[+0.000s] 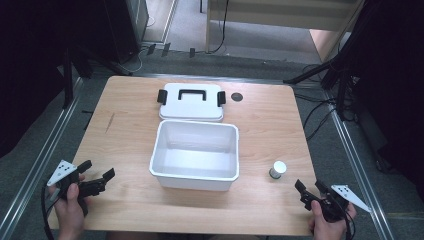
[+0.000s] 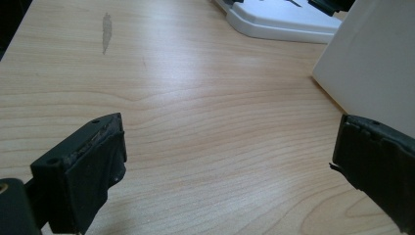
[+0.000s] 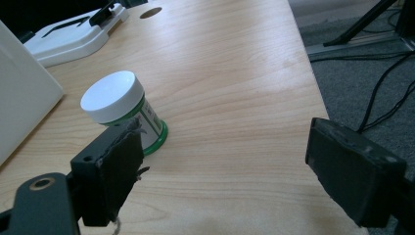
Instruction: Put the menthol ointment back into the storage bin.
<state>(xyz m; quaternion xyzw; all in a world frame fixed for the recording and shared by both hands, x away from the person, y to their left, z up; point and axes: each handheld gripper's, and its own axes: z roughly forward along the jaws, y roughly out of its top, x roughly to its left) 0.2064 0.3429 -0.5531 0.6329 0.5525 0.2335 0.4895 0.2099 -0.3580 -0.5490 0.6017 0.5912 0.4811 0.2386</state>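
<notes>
Holding one pair of tongs in each hand, I rest them near my edge of the wooden tabletop. My landmark is the big white box in the middle, which is open on top. My left tongs are to the left of the box and closer to me, with the jaws wide apart and nothing between them. In the left gripper view I see bare wood between the jaws and a white wall of the box off to one side. My right tongs are to the right of the box and closer to me. Their jaws are wide apart too, holding nothing. A little jar with a white cap stands upright just to the right of the box, between the box and my right tongs. In the right gripper view the jar has a green rim at the bottom and sits just past one jaw, not touching it as far as I can tell. The white lid with a black handle and black clips lies flat behind the box, touching its far edge or nearly so. A small dark round hole is in the wood just right of the lid.
</notes>
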